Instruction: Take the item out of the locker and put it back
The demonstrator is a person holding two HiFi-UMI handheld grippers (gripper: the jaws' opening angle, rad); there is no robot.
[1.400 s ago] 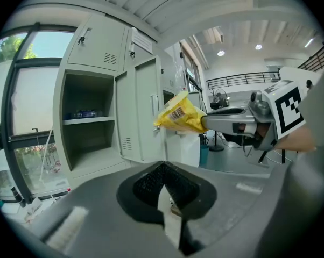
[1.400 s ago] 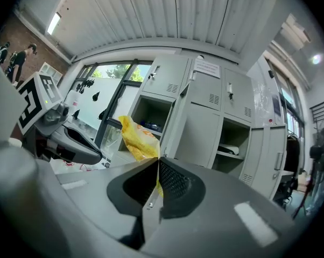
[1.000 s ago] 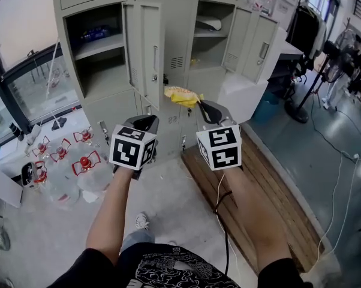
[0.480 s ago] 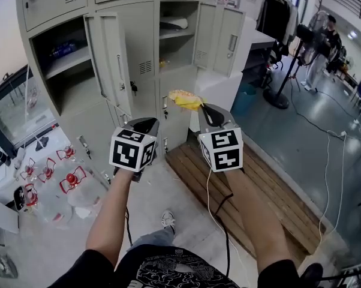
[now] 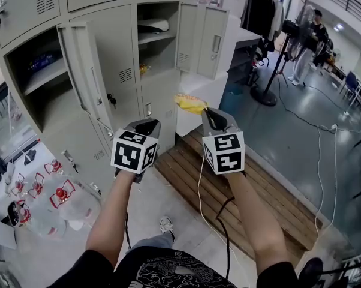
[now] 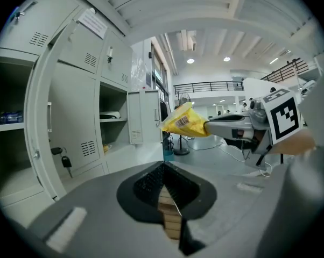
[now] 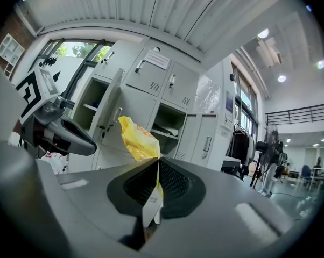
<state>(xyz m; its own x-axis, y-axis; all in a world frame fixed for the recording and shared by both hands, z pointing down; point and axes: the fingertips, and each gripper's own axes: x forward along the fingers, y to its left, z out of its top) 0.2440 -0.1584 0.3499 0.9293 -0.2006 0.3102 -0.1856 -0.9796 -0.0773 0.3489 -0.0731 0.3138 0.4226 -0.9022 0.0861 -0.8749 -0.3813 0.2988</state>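
Yellow packet [image 5: 190,103] pinched in right gripper [image 5: 208,113] jaws, midair, outside locker [image 5: 158,38]. Left gripper [image 5: 146,125] jaws pressed together, empty. Removal seems done; next: carry packet back into open compartment, release.

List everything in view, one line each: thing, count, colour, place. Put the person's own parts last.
lockers: one bank, grey, ahead; some doors open.
yellow packet: one, yellow, clamped in the right hand-held gripper's jaws.
key: one, dark, hanging from an open locker door.
water bottles: several, clear with red handles, floor at left.
wooden platform: one, brown, floor beside the lockers.
fan: one, black, far right.
bystander: one, dark clothes, beside the fan.
cable: one, white, floor at right.
left hand-held gripper: one, grey, shut, empty.
right hand-held gripper: one, grey, beside the left.
forearms: two, bare, bottom centre.
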